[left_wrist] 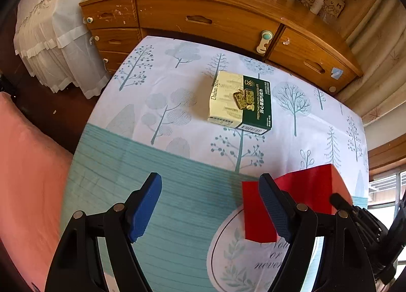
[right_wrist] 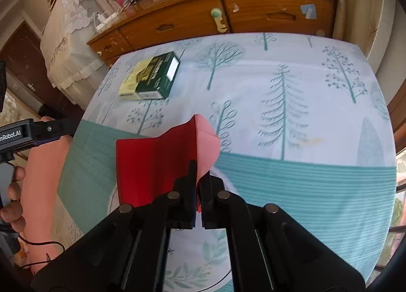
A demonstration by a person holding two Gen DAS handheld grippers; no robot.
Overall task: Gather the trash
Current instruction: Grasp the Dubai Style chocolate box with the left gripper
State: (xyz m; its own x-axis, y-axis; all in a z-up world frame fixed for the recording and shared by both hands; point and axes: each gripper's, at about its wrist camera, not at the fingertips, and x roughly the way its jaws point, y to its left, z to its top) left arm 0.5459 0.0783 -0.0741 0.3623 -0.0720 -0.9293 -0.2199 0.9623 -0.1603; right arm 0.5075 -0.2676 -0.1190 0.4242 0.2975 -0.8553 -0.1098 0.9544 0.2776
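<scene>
Two grippers at work: right gripper (right_wrist: 199,190) jaws clenched on the folded red paper sheet (right_wrist: 154,167), lifted for carrying; left gripper (left_wrist: 210,205) jaws released, green-and-cream cardboard box (left_wrist: 241,100) at twelve o'clock on the tree-print worktop (left_wrist: 162,84).

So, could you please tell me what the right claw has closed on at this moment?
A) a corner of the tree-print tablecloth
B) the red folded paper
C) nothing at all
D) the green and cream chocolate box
B: in the right wrist view the right claw is pinched shut on the edge of the red folded paper, while the green and cream chocolate box lies untouched farther back on the tablecloth.
</scene>
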